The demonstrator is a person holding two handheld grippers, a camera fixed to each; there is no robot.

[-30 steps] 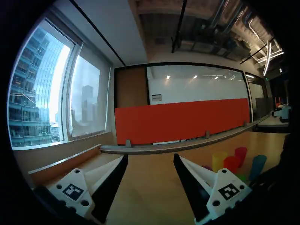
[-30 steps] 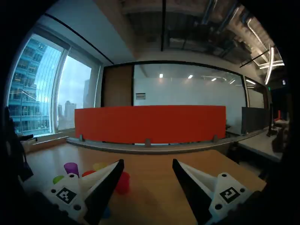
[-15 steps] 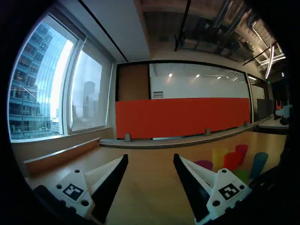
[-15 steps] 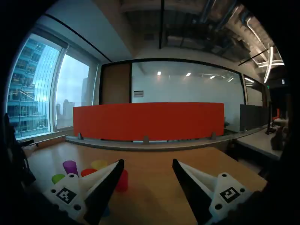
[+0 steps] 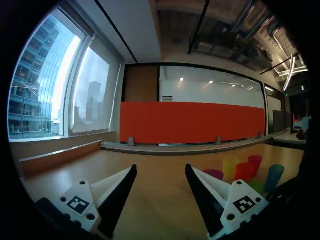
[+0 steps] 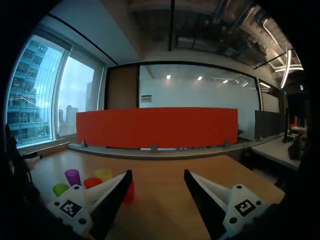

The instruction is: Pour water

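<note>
Holding my left fingers (image 5: 105, 188) and right fingers (image 6: 100, 191) open, empty, I see cups (image 5: 245, 171) crowded on the counter (image 5: 160, 208). Reaching in could topple neighbours.

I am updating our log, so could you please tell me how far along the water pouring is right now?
Nothing looks done yet: the cups stand upright together on the table, none held. In hand: nothing; the left tool and the right tool are both open and empty. Left: grasping a cup and all the pouring. Whether any cup holds water cannot be seen.
</note>
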